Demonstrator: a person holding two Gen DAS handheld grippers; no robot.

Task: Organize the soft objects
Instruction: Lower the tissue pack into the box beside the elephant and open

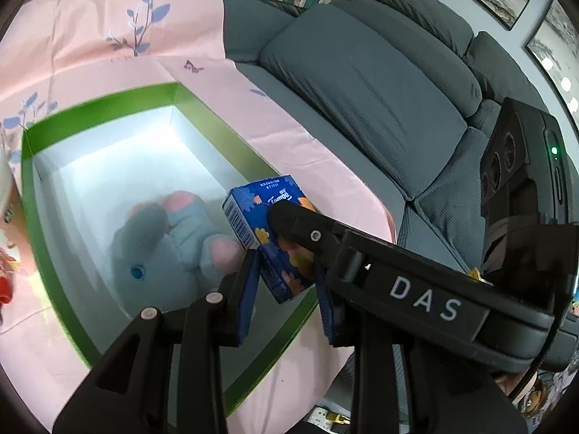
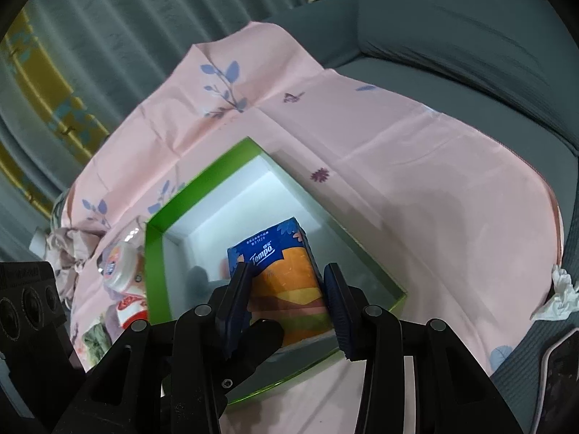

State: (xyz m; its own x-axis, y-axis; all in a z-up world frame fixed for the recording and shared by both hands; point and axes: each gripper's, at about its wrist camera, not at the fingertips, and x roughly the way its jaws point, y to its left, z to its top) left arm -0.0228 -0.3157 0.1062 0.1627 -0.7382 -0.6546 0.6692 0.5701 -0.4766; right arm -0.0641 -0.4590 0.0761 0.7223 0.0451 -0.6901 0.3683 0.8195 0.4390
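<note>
Item: blue Tempo tissue pack [image 2: 286,282], printed with orange and flower motifs, barcode on one narrow side. Location: held in the air over the near part of the green-rimmed box [image 1: 90,108], gripped by both claws at once.

Right claw [image 2: 286,302]: pads pressed on the two long sides of the pack, pinching it across its width; pack upright between the fingers [image 2: 334,303], brand name facing the camera. In the left wrist view the right claw [image 1: 289,224] reaches in from the right, its black finger lying over the pack's face.

Left claw [image 1: 286,289]: narrowly parted, blue pads closing on the lower end of the same pack, which stands tilted between them. In the right wrist view one black finger of it crosses just below the pack.

Box: shallow, white inside, green walls, open top. It rests on a pink cloth [image 1: 90,36] printed with blue leaf sprigs and small butterflies.

Contents of box: one grey-blue plush toy [image 1: 166,249] with pink paws and a blue eye, lying on the floor of the box below the pack; blurred.

Beside box, on the cloth: a white round-capped container [image 2: 121,264] and a red-and-white package, both touching or nearly touching the box's outer wall.

Support: the cloth is spread over a grey sofa [image 1: 362,72] with padded back cushions. A crumpled white tissue [image 2: 559,293] lies at the cloth's edge, well apart from the box.
</note>
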